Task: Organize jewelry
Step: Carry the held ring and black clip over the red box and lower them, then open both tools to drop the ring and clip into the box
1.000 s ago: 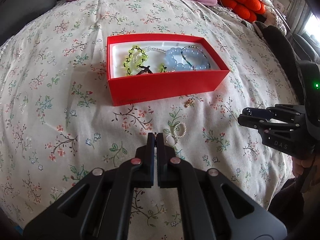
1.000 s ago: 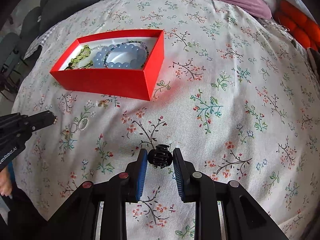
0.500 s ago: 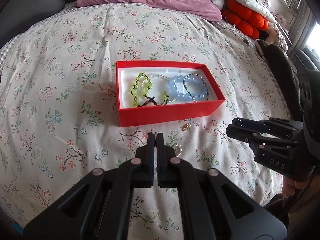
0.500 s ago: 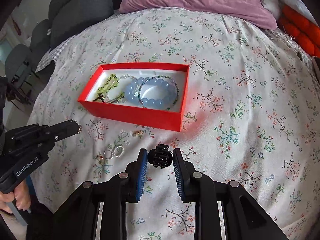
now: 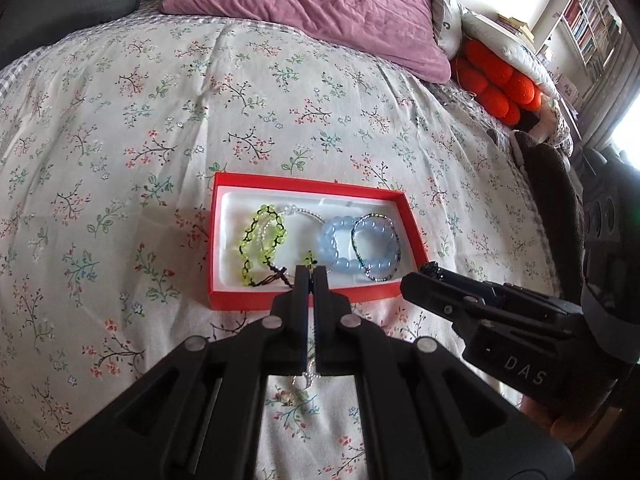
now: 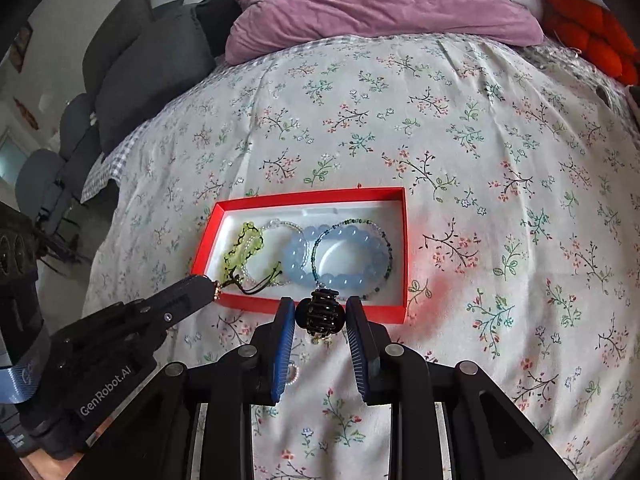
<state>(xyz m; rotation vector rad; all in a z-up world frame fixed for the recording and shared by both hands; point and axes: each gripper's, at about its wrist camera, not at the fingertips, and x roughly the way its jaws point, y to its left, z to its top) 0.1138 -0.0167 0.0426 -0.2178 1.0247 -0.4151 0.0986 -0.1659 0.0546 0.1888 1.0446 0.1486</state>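
A red box (image 5: 264, 298) (image 6: 394, 312) with a white lining lies on the floral bedspread. It holds a yellow-green bead bracelet (image 5: 262, 242) (image 6: 242, 248), pale blue bead bracelets (image 5: 360, 246) (image 6: 344, 256) and a clear bead strand. My left gripper (image 5: 311, 270) (image 6: 214, 286) is shut, with a small gold-coloured piece at its tip over the box's near left corner. My right gripper (image 6: 320, 314) (image 5: 430, 270) is shut on a black hair claw clip (image 6: 320, 314) just above the box's near wall. A pearl ring piece (image 6: 292, 372) (image 5: 302, 380) lies on the bedspread below the grippers.
A purple pillow (image 5: 304, 8) (image 6: 380, 4) lies at the head of the bed. An orange ball cushion (image 5: 500, 84) and white pillows sit at the far right. Dark grey cushions (image 6: 148, 60) stand at the left. A dark garment (image 5: 548, 184) lies by the right edge.
Both grippers have risen and moved forward toward the red box. The left tip now sits over the box's near left corner and the clip reaches the near wall.
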